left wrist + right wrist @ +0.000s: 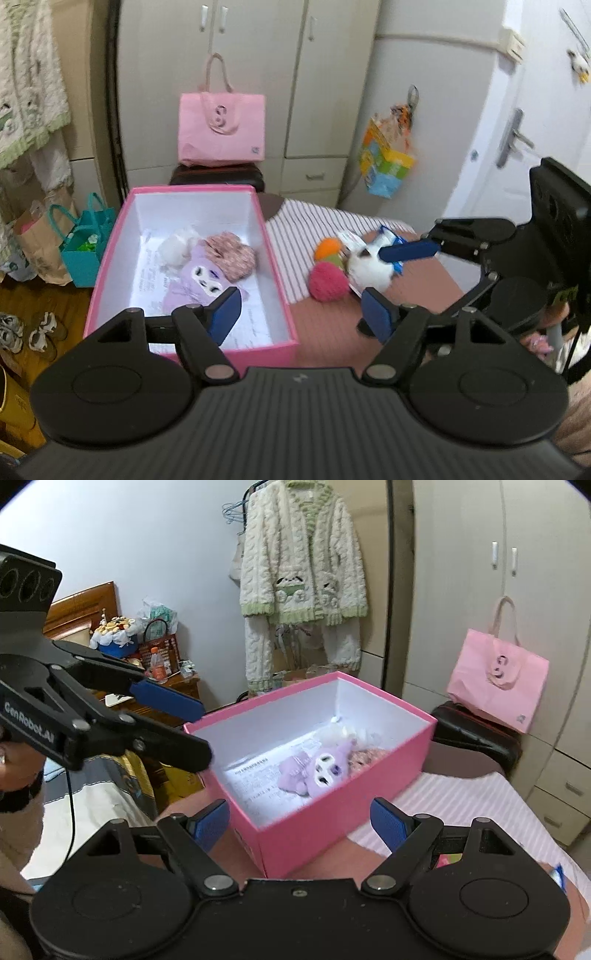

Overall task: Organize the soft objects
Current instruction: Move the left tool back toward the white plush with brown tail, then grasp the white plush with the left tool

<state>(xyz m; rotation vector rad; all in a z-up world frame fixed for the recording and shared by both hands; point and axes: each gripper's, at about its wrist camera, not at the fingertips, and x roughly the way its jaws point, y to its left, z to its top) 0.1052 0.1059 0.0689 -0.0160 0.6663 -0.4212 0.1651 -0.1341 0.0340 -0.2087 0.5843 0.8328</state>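
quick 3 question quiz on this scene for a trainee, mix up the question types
1. True or false: the purple plush toy lies inside the open pink cardboard box.
2. Multiple choice: the white fluffy toy sits (A) in the box, (B) on the table beside the pink fuzzy ball and orange fuzzy ball, (C) in the pink tote bag.
3. Fill in: neither the left gripper nor the right gripper holds anything; both jaws stand ____.

Key: 1 true; 2 B; 3 open
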